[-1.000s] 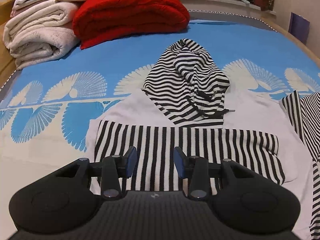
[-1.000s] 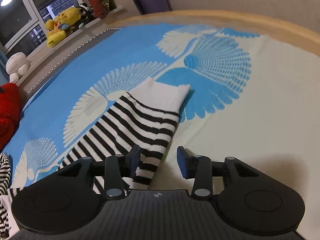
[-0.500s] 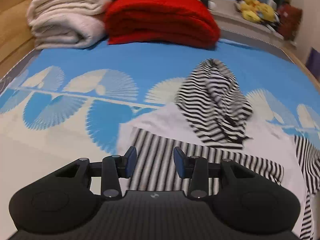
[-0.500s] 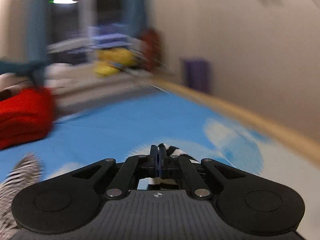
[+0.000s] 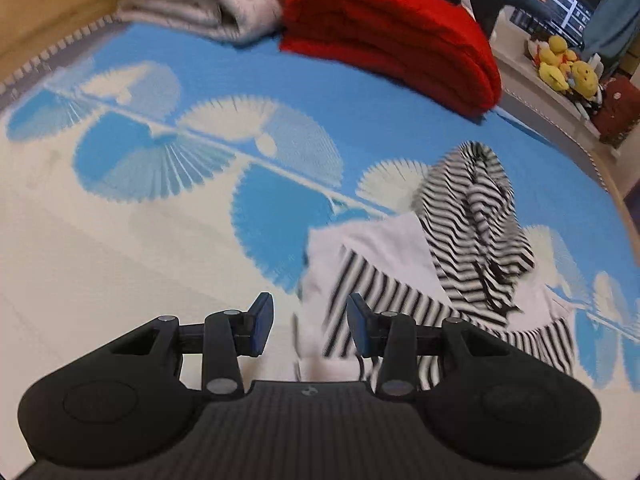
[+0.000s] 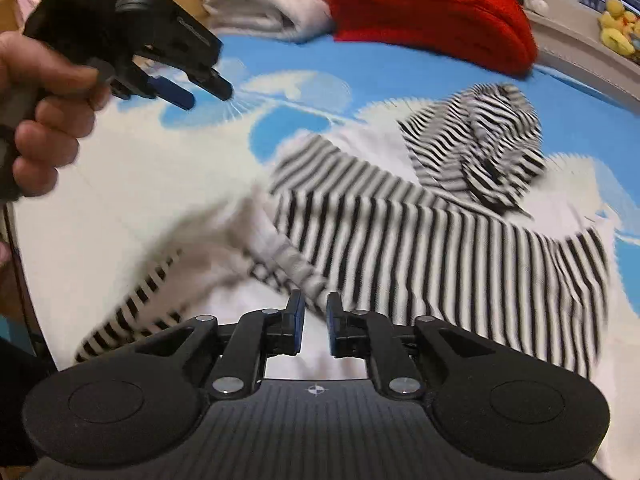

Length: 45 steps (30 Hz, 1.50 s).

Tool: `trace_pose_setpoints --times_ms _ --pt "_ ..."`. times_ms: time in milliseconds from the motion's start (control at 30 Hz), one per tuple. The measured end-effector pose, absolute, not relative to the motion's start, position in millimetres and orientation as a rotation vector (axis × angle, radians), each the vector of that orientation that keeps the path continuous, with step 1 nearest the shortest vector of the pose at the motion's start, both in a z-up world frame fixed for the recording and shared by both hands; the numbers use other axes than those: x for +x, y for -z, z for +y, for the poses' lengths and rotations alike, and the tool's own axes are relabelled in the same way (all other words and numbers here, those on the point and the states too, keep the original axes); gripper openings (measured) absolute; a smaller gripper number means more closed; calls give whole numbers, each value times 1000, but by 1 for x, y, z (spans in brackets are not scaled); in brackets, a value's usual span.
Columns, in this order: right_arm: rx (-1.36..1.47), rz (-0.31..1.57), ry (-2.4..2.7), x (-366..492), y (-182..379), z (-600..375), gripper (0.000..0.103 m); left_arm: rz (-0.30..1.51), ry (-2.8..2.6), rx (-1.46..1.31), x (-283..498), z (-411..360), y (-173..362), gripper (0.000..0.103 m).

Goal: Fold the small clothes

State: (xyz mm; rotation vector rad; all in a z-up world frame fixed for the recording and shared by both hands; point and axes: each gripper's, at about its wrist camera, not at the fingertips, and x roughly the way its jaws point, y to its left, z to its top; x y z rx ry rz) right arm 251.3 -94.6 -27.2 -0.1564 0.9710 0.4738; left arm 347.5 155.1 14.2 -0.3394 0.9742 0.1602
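**Right wrist view: sleeve crossing the hoodie, tongs loosening**

Right wrist view is showing the right tongs (image 6: 315, 326) sitting at a narrow gap, nothing pinched between the blue pads, though a striped sleeve (image 6: 280, 256) is lying just past the tips. That sleeve is running across the white body of the hoodie (image 6: 420, 248), which is spreading flat on the bed (image 6: 120, 184) directly ahead. Beyond it, the striped hood (image 6: 480, 148) is bunching up. Up and to the left, the left tongs (image 6: 188, 90) are hanging in a hand (image 6: 44, 116) above the bedspread, well apart from the cloth.

From the left wrist, the left tongs (image 5: 310, 328) are standing wide and empty, the hoodie's near edge (image 5: 320, 280) lying just ahead of the right-hand pad.

The knit is looking soft, light and floppy, so it is likely sagging and creasing wherever lifted. Hem corners or the folded side edge seem the best places to pinch. A red blanket (image 6: 432, 12) is lying farthest off.
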Motion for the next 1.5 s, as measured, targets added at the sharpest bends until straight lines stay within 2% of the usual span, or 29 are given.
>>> trace_pose_setpoints --times_ms 100,233,400,533,567,600,633,667,833,1067,1133,1167,1200,1333,1367,1400,1433,1467,1500 --pt "-158 965 -387 262 25 -119 35 1037 -119 -407 350 154 3 45" --pt "-133 1015 -185 280 48 -163 36 1114 -94 -430 355 145 28 45" --pt "-119 965 -21 301 61 -224 38 1192 -111 -339 357 135 56 45" --pt "46 964 100 318 68 -278 40 1242 -101 -301 359 128 75 45" --pt "96 953 92 321 66 -285 40 1242 -90 -283 360 124 76 42" --pt "136 934 76 325 65 -291 41 1235 -80 -252 361 120 76 20" --pt "144 923 65 329 65 -293 43 1226 -72 -221 363 116 75 5" --pt "137 915 58 333 67 -294 45 1208 -66 -188 363 112 71 0" --pt "141 894 48 359 78 -301 47 1061 -45 -83 363 92 43 0" --pt "76 875 5 390 96 -293 47 1112 -61 -148 369 103 44 1" --pt "8 881 -2 395 101 -286 32 1147 -82 -208 369 116 51 9" --pt "-20 876 -12 396 102 -283 16 1172 -88 -237 370 121 56 20" --pt "-44 869 -21 396 102 -281 10 1192 -92 -251 370 125 60 28" --pt "-32 851 -21 394 96 -286 7 1244 -81 -281 371 126 74 30" --pt "-21 848 -23 394 95 -288 6 1255 -60 -287 372 123 76 30" --pt "-4 845 -25 394 94 -290 6 1265 -44 -273 372 118 79 21" --pt "17 841 -26 394 93 -293 6 1256 -33 -241 371 112 78 7" --pt "41 837 -25 394 92 -296 6 1228 -31 -199 370 108 75 0" --pt "73 830 -19 393 90 -300 5 1164 -43 -144 369 102 67 0"
